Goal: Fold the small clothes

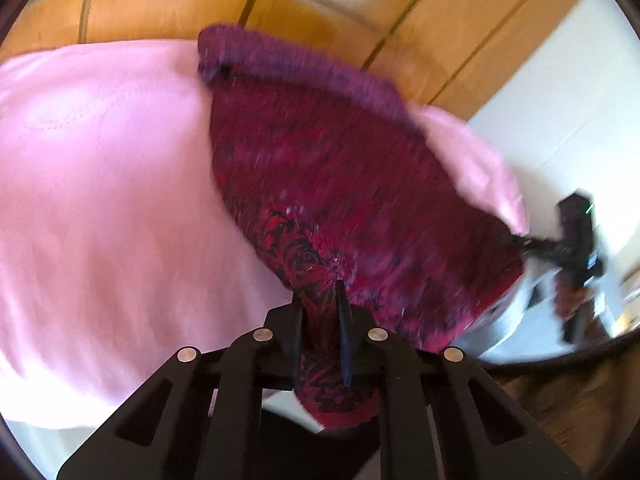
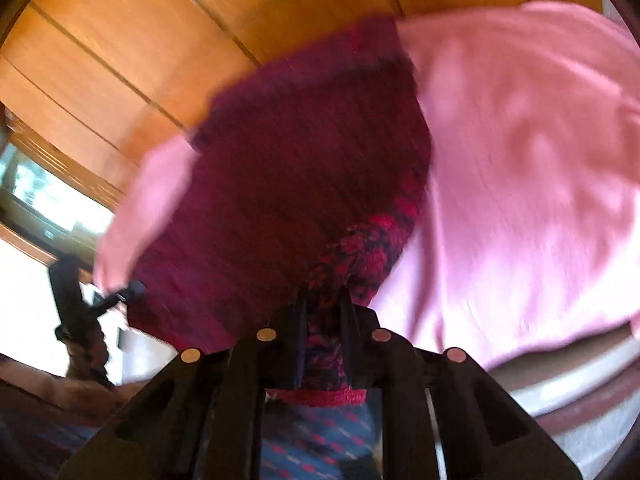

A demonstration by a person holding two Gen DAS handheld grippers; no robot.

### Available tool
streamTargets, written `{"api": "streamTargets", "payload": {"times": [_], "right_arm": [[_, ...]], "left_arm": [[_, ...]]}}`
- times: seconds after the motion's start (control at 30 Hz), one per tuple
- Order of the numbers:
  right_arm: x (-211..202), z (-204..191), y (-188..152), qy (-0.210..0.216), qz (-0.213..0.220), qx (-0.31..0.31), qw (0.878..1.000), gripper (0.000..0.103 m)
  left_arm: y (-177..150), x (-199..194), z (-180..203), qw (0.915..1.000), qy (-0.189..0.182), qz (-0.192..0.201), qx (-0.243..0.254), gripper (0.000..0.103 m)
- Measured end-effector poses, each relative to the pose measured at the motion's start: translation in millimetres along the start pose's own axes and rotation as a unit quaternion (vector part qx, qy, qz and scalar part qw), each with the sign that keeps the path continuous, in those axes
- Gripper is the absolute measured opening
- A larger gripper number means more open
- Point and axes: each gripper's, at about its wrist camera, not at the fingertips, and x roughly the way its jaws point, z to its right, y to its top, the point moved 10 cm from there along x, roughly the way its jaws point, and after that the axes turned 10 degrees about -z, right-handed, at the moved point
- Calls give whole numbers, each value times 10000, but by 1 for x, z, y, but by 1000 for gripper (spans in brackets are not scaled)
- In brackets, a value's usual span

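While both views are smeared by blur, the main thing is plain enough: a dark red and purple knitted garment (image 1: 320, 168) is pinched at two points, one by each gripper. The left gripper (image 1: 320, 300) has its fingers (image 1: 343, 320) drawn close together on a bunched corner of the knit, and the cloth runs down between them toward the camera. The right gripper (image 2: 323, 308) has done likewise at another corner, its fingers (image 2: 347, 320) nearly closed with red and black yarn squeezed between them. From the left wrist view the right gripper shows small at the far edge of the knit, with a hand (image 1: 568, 300) behind it. The garment stretches between the two grips above a pale pink cloth (image 1: 100, 200) that spreads wide beneath and to the side of it. A purple ribbed band (image 1: 288, 64) marks the far edge of the knit. Behind everything stand wooden panels (image 1: 168, 8), and a white wall (image 1: 560, 92) shows at the side.
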Motion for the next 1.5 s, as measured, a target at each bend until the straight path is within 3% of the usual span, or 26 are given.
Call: {"api": "streamTargets", "payload": {"times": [0.13, 0.3, 0.53, 0.67, 0.77, 0.8, 0.83, 0.87, 0.93, 1.03, 1.2, 1.27, 1.33, 1.37, 1.4, 1.43, 1.5], "right_arm": [[-10, -14, 54, 359, 520, -48, 9980, 13], [14, -4, 122, 207, 708, 69, 9973, 13], [66, 40, 196, -107, 488, 714, 9962, 13], [74, 54, 205, -36, 384, 861, 9955, 16], [57, 59, 208, 480, 649, 1059, 9911, 41], [47, 62, 209, 521, 853, 1119, 9887, 64], [38, 67, 208, 509, 1022, 1153, 9867, 72], [27, 68, 206, 548, 1173, 1170, 9847, 72], [14, 74, 197, 597, 1265, 1176, 9832, 73], [6, 78, 175, 400, 1240, 1011, 9863, 73], [28, 77, 135, 107, 831, 665, 9943, 70], [49, 71, 126, -391, 635, 351, 9966, 66], [59, 72, 124, -753, 587, 253, 9951, 50], [62, 73, 124, -857, 559, 261, 9944, 44], [60, 73, 127, -861, 591, 277, 9941, 28], [55, 73, 128, -861, 633, 303, 9938, 20], [41, 67, 128, -782, 750, 309, 9936, 17]], "left_arm": [[53, -13, 1, 9974, -505, 480, -186, 12], [116, 6, -21, 9928, -708, 744, -622, 12], [180, 55, -73, 9789, -917, 500, -1754, 12], [193, 61, -84, 9719, -1045, 396, -2072, 24], [191, 51, -95, 9646, -1257, 484, -2267, 41], [189, 46, -102, 9631, -1187, 594, -2341, 59], [187, 37, -111, 9621, -1021, 787, -2404, 71], [182, 24, -122, 9602, -873, 1019, -2452, 72], [172, 14, -128, 9598, -907, 1073, -2432, 72], [152, 8, -129, 9657, -799, 1101, -2213, 72], [107, 49, -104, 9841, -588, 468, -1608, 72], [106, 58, -95, 9889, -342, 522, -1348, 72], [109, 64, -84, 9911, -430, 408, -1191, 48], [112, 65, -84, 9914, -277, 370, -1226, 44], [113, 63, -83, 9918, -209, 388, -1197, 32], [111, 59, -82, 9922, -191, 411, -1162, 26], [111, 52, -80, 9919, -222, 454, -1162, 23]]}}
